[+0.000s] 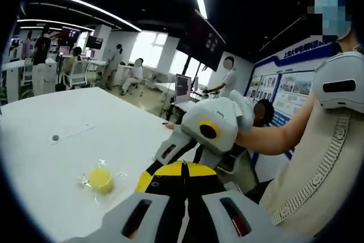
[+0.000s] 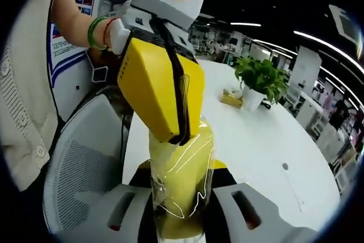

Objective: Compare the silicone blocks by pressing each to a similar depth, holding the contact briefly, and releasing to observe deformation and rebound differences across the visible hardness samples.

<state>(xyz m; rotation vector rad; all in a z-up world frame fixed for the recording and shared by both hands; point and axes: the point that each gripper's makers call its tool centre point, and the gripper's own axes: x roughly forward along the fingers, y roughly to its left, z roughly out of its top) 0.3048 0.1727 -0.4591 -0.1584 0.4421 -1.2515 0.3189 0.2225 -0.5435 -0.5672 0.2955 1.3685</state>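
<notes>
Hiding hand-held gripper tips: wrapped block

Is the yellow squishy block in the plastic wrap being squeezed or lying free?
Squeezed. In the right gripper view, the yellow silicone block in clear plastic wrap sits pinched between the two yellow-padded tools, the left tool pressing from above, the right tool holding below.

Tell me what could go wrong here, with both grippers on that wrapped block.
The yellow block is held off the table in slippery clear wrap, so it could slide out of the right gripper. The left gripper presses it mid-air, so depth may not match the wrapped block on the table.
</notes>
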